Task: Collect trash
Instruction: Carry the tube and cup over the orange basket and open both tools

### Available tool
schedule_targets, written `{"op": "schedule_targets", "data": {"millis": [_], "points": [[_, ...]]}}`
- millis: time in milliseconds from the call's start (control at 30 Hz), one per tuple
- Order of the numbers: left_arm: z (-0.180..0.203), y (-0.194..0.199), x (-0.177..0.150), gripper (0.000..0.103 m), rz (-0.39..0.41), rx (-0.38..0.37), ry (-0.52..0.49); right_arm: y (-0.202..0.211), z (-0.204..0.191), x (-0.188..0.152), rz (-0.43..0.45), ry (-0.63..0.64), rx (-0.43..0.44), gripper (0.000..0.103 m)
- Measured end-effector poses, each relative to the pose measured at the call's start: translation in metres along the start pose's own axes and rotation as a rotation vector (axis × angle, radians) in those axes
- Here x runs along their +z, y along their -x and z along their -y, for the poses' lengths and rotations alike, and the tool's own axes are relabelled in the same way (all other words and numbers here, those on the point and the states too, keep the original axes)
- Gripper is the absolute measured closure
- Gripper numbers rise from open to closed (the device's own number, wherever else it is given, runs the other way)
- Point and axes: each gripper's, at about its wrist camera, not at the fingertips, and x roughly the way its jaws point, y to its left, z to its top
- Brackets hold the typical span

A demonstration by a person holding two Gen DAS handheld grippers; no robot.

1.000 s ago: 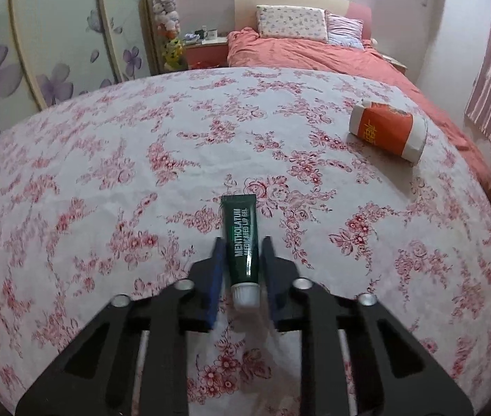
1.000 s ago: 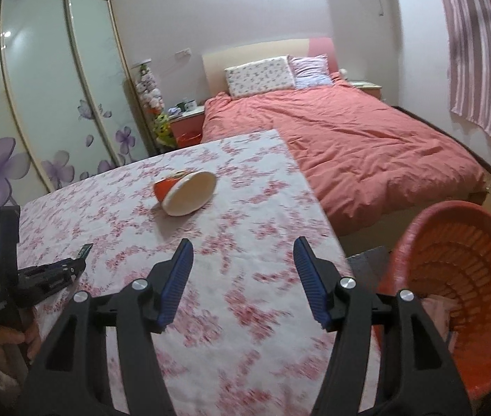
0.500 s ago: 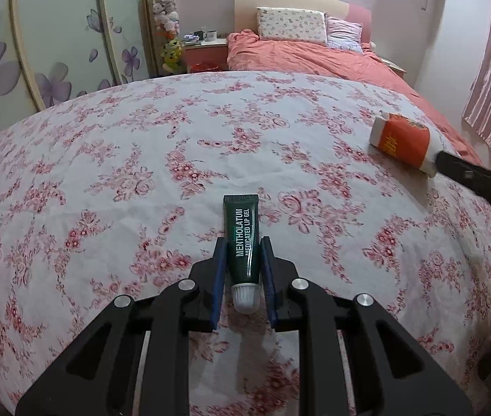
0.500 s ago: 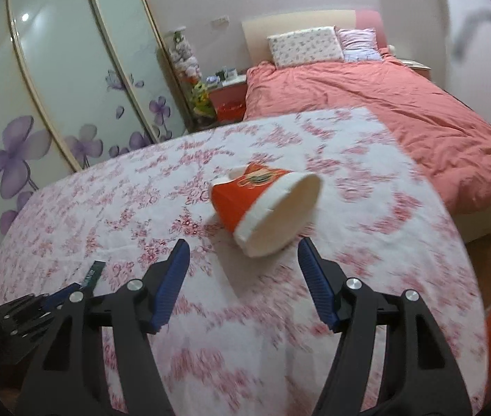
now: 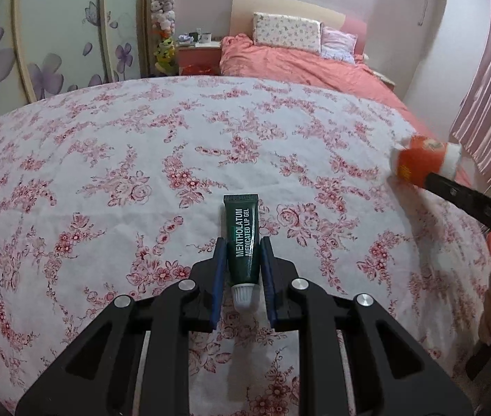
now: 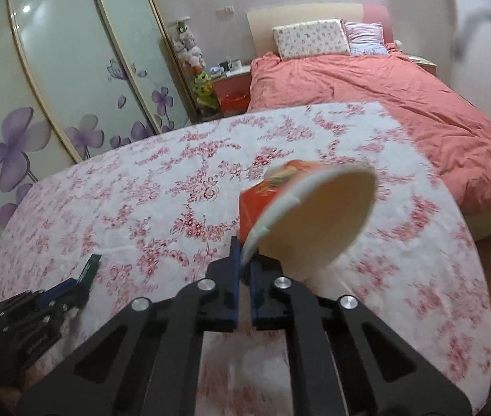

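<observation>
On the floral tabletop [image 5: 141,159], the left gripper [image 5: 243,270] has its jaws clenched on the lip gel tube [image 5: 243,239], gripping its lower body near the white cap, probably so the flat tail stays clear for dropping. Well right of the tube, the right gripper [image 6: 242,277] pinches the rim of the paper cup [image 6: 300,215], likely the easiest edge to catch. Dark green with white lettering, the tube looks slim; the orange cup is tilted, its pale mouth open.

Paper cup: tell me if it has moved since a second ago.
Yes. The paper cup, pinched by the right tool, has lifted off the floral tablecloth it lay on.
</observation>
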Motion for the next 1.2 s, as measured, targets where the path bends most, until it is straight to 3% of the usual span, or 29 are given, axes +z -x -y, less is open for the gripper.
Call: {"op": "schedule_targets", "data": {"millis": [300, 533, 867, 1200], "points": [[0.007, 0.021, 0.000, 0.084, 0.039, -0.008, -0.011, 0.059, 0.015, -0.012, 0.077, -0.024, -0.006, 0.098], [0.034, 0.047, 0.003, 0.084, 0.081, -0.026, -0.066, 0.115, 0.026, -0.015, 0.172, -0.043, -0.003, 0.098], [0.099, 0.087, 0.005, 0.084, 0.140, -0.127, -0.185, 0.186, 0.063, -0.034, 0.271, -0.121, -0.057, 0.098], [0.174, 0.113, 0.001, 0.084, 0.170, -0.277, -0.300, 0.237, 0.101, -0.062, 0.332, -0.189, -0.162, 0.098]]}}
